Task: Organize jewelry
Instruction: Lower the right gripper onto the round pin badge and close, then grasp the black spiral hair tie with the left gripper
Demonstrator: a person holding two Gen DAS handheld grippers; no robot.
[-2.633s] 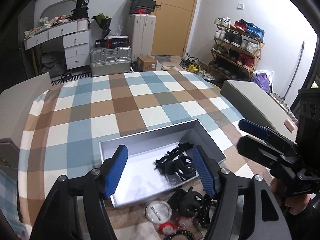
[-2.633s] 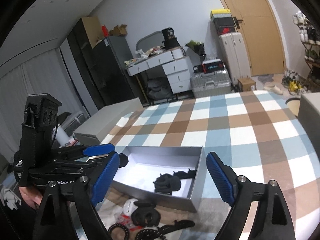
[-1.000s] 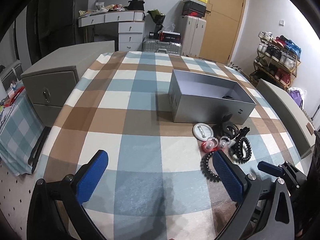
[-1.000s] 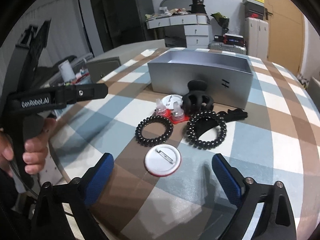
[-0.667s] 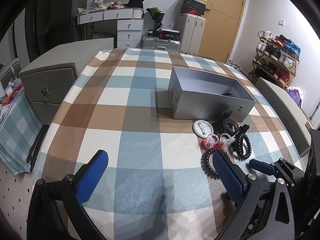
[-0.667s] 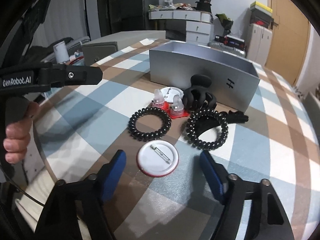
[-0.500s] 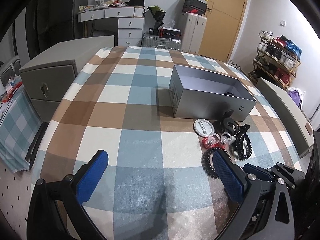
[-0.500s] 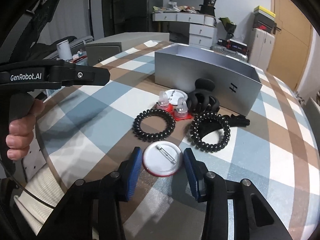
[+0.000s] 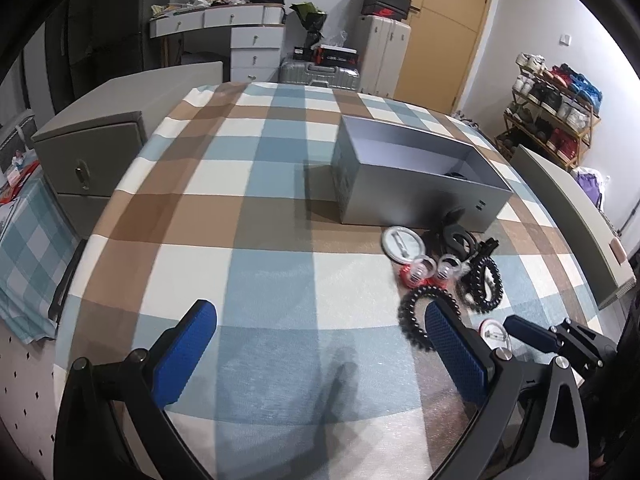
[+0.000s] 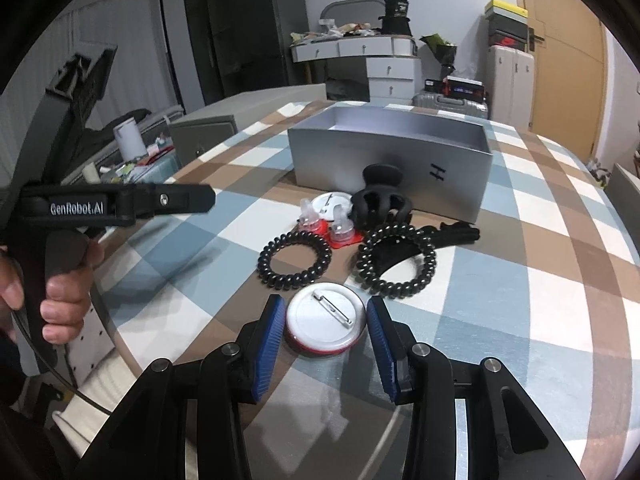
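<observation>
A round pin badge (image 10: 326,326) lies face down on the checked cloth, between the blue pads of my right gripper (image 10: 326,332), whose jaws stand close on both sides of it; contact is unclear. Beyond it lie two black spiral hair ties (image 10: 295,255) (image 10: 396,258), a black claw clip (image 10: 380,200), red and clear earplugs (image 10: 340,232), a second badge (image 10: 334,202) and the grey box (image 10: 390,160). My left gripper (image 9: 320,356) is open and empty above the near cloth. The box (image 9: 416,176) and pile (image 9: 452,264) sit to its upper right.
A grey cabinet (image 9: 96,136) stands at the table's left, another grey unit (image 9: 568,216) at its right. The round table's edge (image 9: 72,304) runs close on the near left. The left hand and its gripper handle (image 10: 60,216) show in the right wrist view.
Both grippers pulled back from over the box to the table's near side. My right gripper then lowered over the face-down badge and narrowed its jaws around it. My left gripper stays open.
</observation>
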